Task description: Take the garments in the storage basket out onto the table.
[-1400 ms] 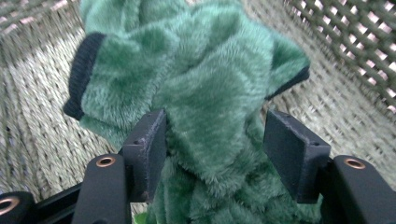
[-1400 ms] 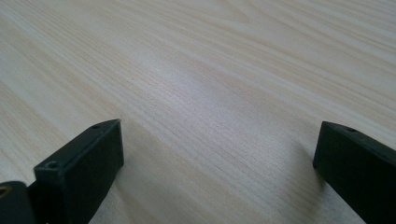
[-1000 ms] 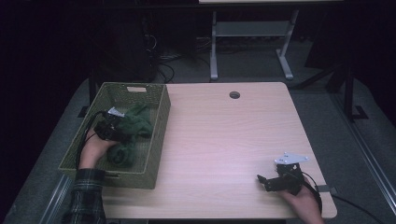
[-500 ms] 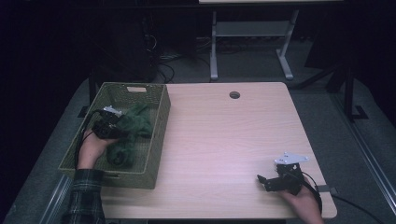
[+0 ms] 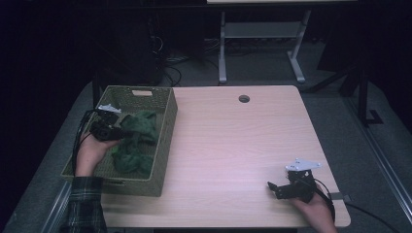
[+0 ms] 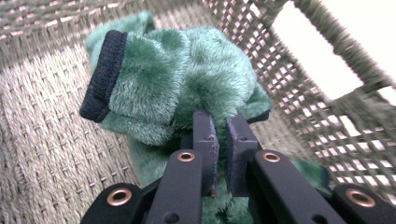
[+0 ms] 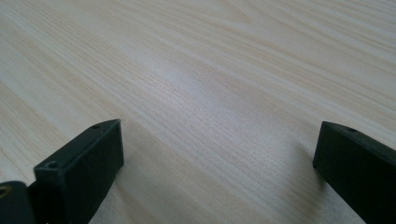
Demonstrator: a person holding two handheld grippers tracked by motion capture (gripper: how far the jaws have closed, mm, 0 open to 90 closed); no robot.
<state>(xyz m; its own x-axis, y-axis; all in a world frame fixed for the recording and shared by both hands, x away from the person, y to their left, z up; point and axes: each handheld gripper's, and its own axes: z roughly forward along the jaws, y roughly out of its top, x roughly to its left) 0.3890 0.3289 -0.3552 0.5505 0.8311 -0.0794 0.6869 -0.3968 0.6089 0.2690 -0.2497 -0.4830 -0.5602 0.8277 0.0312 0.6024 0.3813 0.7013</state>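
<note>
A green fleece garment with a dark knit cuff (image 6: 154, 79) lies bunched inside the woven basket (image 5: 167, 124) at the table's left. My left gripper (image 6: 222, 119) is over the basket (image 6: 46, 140), and its jaws have just been closing; they now pinch a fold of the fleece between them. In the high view the left gripper (image 5: 120, 131) sits at the upper part of the garment (image 5: 133, 158), held by a hand in a plaid sleeve. Near the table's front right corner my right gripper (image 5: 272, 188) rests low with its jaws wide apart over bare wood (image 7: 219, 149).
The light wooden table (image 5: 228, 141) has a cable hole (image 5: 244, 99) near its far edge. The basket's walls (image 6: 299, 70) stand close around the left gripper. Beyond the table are a dark floor, cables and a metal stand (image 5: 262, 34).
The left gripper's jaws have closed on the green fleece and the hand has risen slightly, drawing the cloth up. The right gripper has stayed where it was.
</note>
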